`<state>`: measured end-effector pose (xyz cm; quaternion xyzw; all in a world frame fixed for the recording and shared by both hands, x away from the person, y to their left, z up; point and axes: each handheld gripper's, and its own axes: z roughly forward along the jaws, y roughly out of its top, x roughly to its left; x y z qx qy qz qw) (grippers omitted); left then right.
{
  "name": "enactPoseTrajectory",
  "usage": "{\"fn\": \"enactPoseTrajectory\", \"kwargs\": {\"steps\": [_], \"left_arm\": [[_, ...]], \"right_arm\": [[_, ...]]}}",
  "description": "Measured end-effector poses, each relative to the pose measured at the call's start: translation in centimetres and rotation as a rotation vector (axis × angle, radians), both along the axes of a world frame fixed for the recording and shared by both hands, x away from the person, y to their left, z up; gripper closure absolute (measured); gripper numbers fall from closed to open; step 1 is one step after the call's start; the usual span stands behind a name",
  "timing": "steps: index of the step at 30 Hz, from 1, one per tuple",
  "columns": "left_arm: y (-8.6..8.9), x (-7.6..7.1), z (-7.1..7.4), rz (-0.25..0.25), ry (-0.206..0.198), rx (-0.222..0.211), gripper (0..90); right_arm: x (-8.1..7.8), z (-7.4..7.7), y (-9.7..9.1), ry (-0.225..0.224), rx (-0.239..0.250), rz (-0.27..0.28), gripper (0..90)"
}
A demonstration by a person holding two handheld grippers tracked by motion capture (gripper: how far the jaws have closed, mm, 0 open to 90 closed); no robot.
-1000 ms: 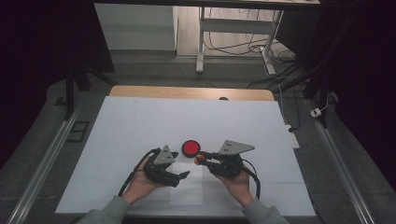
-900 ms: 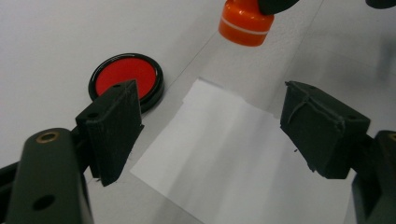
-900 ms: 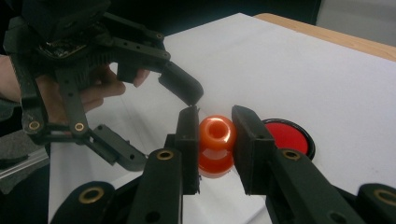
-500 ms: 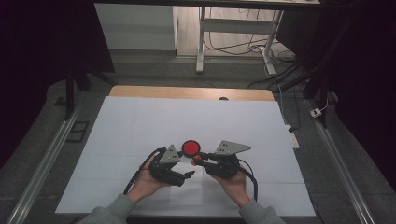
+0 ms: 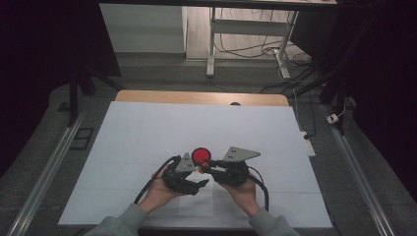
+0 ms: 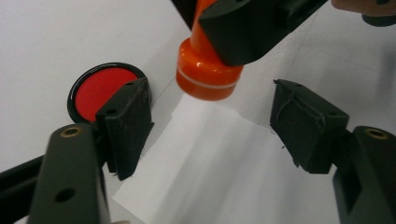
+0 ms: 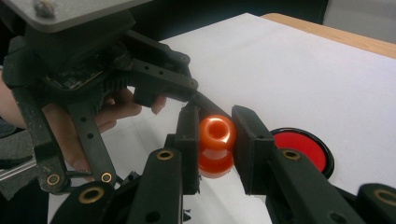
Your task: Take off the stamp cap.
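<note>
We hold the orange stamp (image 7: 215,145) clamped in our right gripper (image 7: 212,140), just beside the red ink pad (image 5: 200,156). Our left gripper (image 6: 210,121) has just been narrowing its 2 jaws, nothing between them, over the paper slip (image 6: 219,163), likely to steady it for stamping.

Overall light: dim room, dark at the sides; the white paper-covered tabletop (image 5: 147,147) is the brightest area.
Glare: small highlight on the glossy orange plastic stamp (image 7: 216,140).
Shadows: soft, faint under the hands.
Focus: near black tool jaws slightly soft; high view grainy.
</note>
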<state>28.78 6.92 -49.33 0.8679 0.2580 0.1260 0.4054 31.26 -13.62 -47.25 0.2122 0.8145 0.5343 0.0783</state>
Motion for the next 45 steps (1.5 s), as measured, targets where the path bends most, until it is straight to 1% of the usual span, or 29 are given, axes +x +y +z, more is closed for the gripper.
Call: {"fn": "enactPoseTrajectory", "kwargs": {"steps": [8,13,17,20,26,35,39,45], "left_arm": [[-0.10,0.12,0.10,0.012,-0.014,-0.007,36.1],[-0.12,0.13,0.09,0.015,-0.029,-0.003,43.5],[-0.18,0.12,0.10,0.016,-0.040,-0.002,47.7],[-0.29,0.10,0.04,0.011,-0.042,0.005,49.5],[-0.37,0.10,0.01,0.014,-0.048,0.006,52.4],[-0.54,-0.01,-0.04,0.006,-0.061,0.011,59.2],[-0.56,-0.04,-0.07,0.008,-0.065,0.016,61.6],[-0.60,-0.04,-0.13,0.006,-0.069,0.028,62.4]], "right_arm": [[0.02,-0.04,-0.01,0.000,-0.002,0.000,71.6],[0.08,-0.07,-0.05,0.001,-0.004,-0.001,71.6],[0.05,-0.11,-0.02,0.003,-0.006,0.000,71.6],[0.06,-0.10,-0.06,0.002,-0.006,0.000,71.6],[0.06,-0.12,-0.06,0.002,-0.006,0.003,71.6],[0.02,-0.18,-0.02,0.007,-0.012,0.005,71.6],[0.00,-0.25,0.03,0.008,-0.007,0.005,71.6],[0.00,-0.25,0.00,0.009,-0.011,0.006,71.6]]}}
